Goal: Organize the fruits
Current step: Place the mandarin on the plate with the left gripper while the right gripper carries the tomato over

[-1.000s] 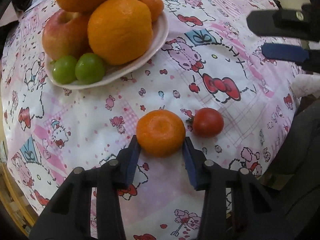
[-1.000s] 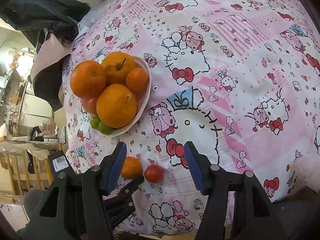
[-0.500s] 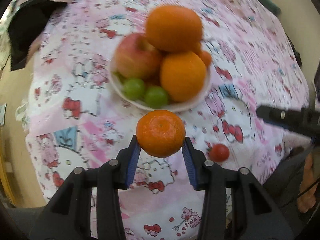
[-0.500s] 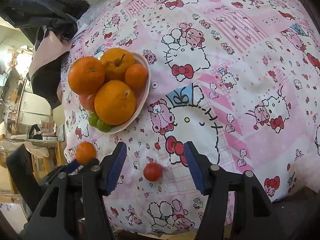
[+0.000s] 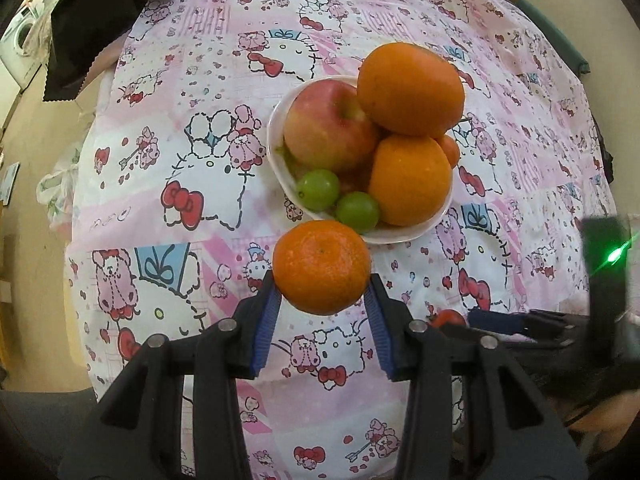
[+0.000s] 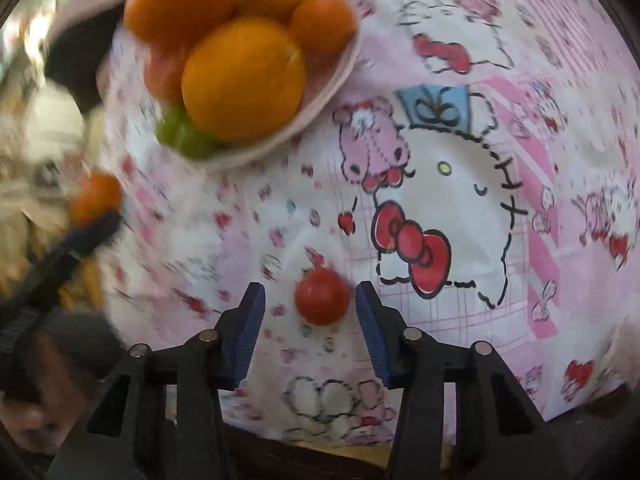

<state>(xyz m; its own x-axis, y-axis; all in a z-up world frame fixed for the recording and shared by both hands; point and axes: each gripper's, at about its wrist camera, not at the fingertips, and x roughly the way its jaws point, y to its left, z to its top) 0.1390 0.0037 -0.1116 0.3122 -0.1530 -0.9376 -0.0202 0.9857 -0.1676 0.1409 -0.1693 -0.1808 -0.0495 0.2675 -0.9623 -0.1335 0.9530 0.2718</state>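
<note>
Pink cartoon-print cloth (image 5: pixel 208 216) covers the surface. Left gripper (image 5: pixel 322 304) points steeply down, clamped on a mandarin (image 5: pixel 322 266) held above the cloth, just short of the heaped white fruit bowl (image 5: pixel 400 234). Right gripper (image 6: pixel 310 312), also angled down, straddles a small tomato (image 6: pixel 322 296) lying on the cloth, jaws closing, pads not touching it.

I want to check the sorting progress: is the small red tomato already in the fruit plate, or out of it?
Out. The tomato lies on the tablecloth between the closing right gripper pads, apart from the plate.
</note>
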